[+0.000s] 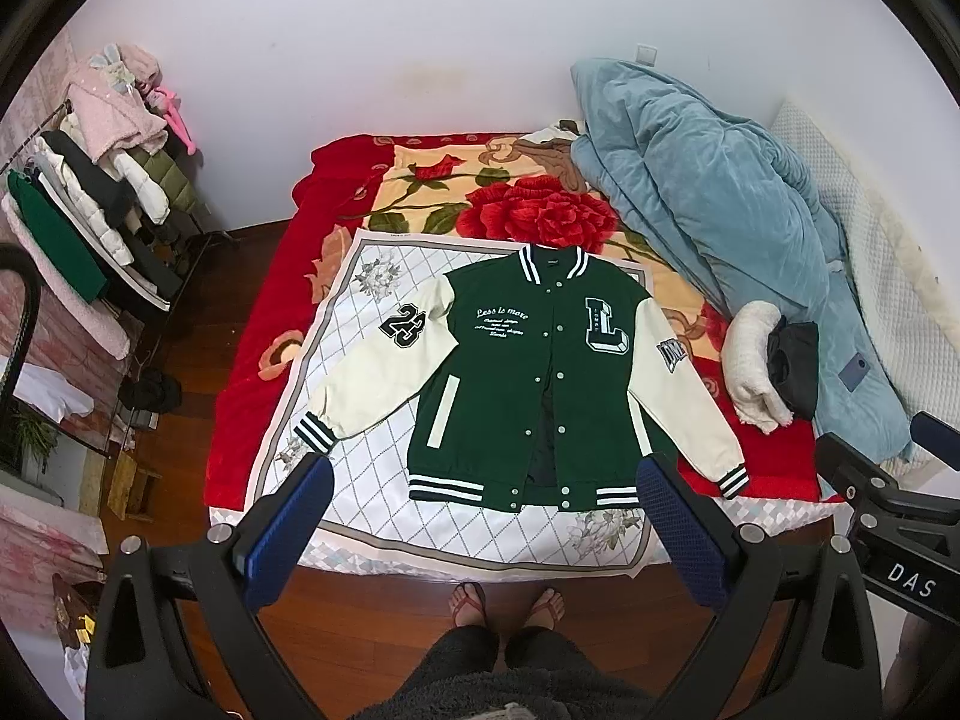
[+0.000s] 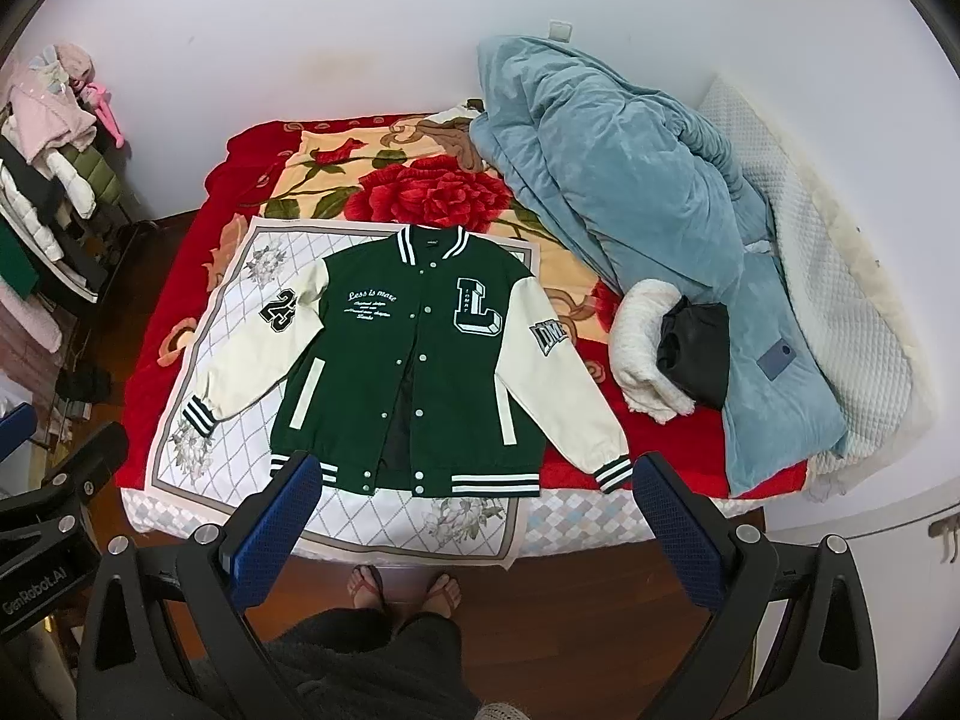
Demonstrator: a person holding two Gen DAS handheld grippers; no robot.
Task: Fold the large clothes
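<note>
- Bare feet in sandals (image 1: pixel 507 603) at 6 o'clock on dark wood floor (image 1: pixel 390 618), toes toward the bed.
- Left gripper (image 1: pixel 486 525) held above the bed edge, jaws spread wide, gripping nothing; right gripper (image 2: pixel 477 519) likewise wide apart and empty.
- Green varsity jacket (image 1: pixel 528 372) laid flat, front up, on a white diamond-pattern cloth (image 1: pixel 372 480), hem at 6 o'clock, striped collar (image 1: pixel 552 261) at 12, snaps partly undone near the hem.
- Cream sleeves splayed out: "23" sleeve (image 1: pixel 384 372) toward 8 o'clock, patch sleeve (image 1: pixel 678 384) toward 4.
- Likely thick, fairly heavy, soft-bodied; sleeves look smooth and possibly slippery. Best taken by the ribbed cuffs (image 1: pixel 315 433) or shoulder seams, pinching through both layers.
- Farther off: red rose blanket (image 1: pixel 540 210), blue quilt (image 1: pixel 720 222) at 2 o'clock, clothes rack (image 1: pixel 102 198) at 10.
</note>
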